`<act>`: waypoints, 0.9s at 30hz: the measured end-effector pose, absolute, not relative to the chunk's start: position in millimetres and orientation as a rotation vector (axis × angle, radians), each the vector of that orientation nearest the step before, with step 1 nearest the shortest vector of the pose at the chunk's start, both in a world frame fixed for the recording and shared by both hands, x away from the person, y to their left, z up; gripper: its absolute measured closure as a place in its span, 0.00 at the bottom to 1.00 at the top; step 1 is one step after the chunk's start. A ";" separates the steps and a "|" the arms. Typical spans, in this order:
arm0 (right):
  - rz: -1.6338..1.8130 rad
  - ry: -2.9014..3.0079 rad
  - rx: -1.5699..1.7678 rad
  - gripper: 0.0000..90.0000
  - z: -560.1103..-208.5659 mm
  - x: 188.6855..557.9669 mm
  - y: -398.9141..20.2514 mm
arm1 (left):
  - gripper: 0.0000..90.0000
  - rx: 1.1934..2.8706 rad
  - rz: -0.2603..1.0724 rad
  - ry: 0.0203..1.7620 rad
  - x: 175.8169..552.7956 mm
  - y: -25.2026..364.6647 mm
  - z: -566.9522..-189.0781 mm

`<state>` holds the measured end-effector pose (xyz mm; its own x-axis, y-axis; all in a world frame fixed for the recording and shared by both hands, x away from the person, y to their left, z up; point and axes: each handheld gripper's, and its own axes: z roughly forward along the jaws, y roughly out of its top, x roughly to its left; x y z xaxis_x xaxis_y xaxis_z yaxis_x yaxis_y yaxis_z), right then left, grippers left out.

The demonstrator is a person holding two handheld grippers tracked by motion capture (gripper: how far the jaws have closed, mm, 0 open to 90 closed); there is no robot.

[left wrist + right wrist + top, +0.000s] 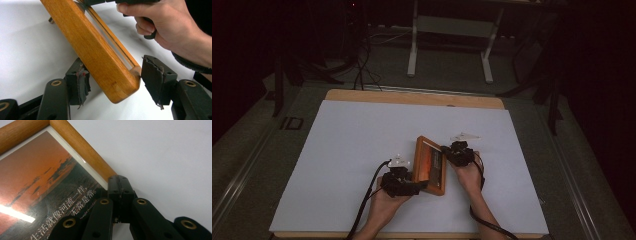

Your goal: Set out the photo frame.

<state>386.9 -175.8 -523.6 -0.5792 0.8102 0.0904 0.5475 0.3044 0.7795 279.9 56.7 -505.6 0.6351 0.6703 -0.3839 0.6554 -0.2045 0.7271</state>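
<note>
white table: right claw hides the picture frame edge.

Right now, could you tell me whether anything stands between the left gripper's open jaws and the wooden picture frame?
Nothing visible does. The left gripper is open, and the corner of the wooden picture frame already sits in the gap between its jaws. The right gripper is shut on the frame's far edge, away from that corner.
</note>
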 end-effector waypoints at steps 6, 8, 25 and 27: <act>1.150 2.268 1.218 1.00 -522.9 387.7 -177.1 | 0.50 1.884 -0.023 1.070 283.4 56.6 -503.4; 1.149 2.271 1.215 1.00 -522.7 387.9 -177.5 | 0.50 1.898 -0.015 1.072 283.4 54.5 -501.1; 1.203 2.252 1.176 0.97 -500.3 361.6 -220.4 | 0.70 1.939 0.072 1.028 292.0 28.6 -484.1; 1.245 2.234 1.134 0.96 -485.3 348.2 -225.5 | 0.73 1.954 0.087 1.005 291.5 23.3 -481.1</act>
